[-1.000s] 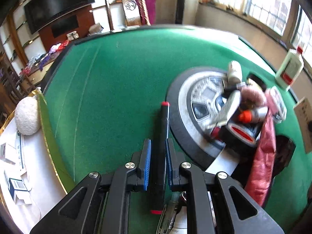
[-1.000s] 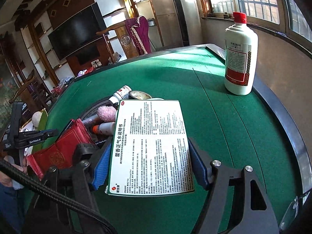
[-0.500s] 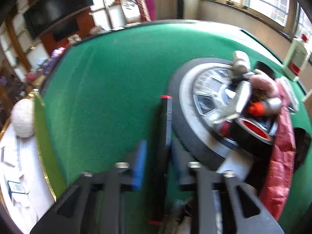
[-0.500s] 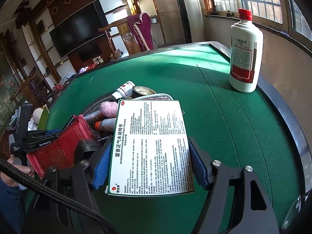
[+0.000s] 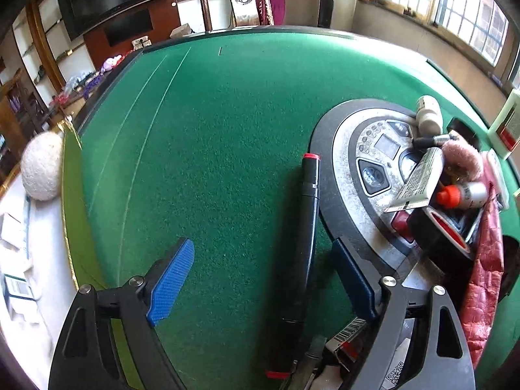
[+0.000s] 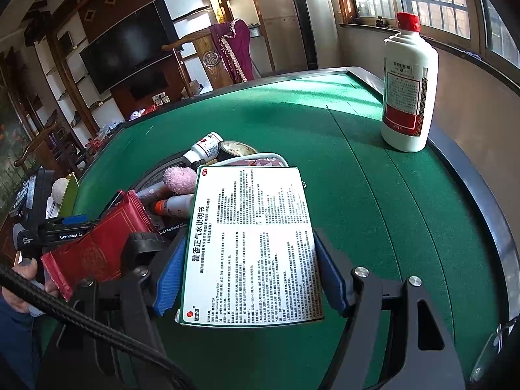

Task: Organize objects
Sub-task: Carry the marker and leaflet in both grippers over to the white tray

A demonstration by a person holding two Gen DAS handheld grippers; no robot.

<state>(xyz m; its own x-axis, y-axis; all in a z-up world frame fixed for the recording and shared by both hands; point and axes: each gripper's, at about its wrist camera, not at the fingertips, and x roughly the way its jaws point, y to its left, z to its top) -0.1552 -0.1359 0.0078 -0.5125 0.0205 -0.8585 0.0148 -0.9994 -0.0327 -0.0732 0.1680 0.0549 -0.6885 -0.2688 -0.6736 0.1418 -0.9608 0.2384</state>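
A black marker (image 5: 305, 227) with red ends lies flat on the green felt (image 5: 211, 149), beside the round silver panel (image 5: 354, 195). My left gripper (image 5: 261, 243) straddles the marker with its jaws opening. Neither pad presses on it, and it lies nearer the right pad. My right gripper (image 6: 250, 250) is shut on a white medicine box (image 6: 253, 243) with a green border and printed text, held above the felt. Just left of the box the left gripper's body (image 6: 48, 227) shows.
Piled on the panel are a white bottle (image 5: 429, 113), a pink fluffy thing (image 5: 461, 159), a tube (image 5: 419, 178), a red-capped vial (image 5: 461, 193), a tape roll (image 5: 438, 230) and a red pouch (image 5: 481, 289). A white liquor bottle (image 6: 406, 87) stands at the table's right rim. A person's hand (image 6: 26, 276) is low on the left.
The left jaws have spread wide and let go of the marker, which now rests on the felt. The right gripper and its box have stayed put.
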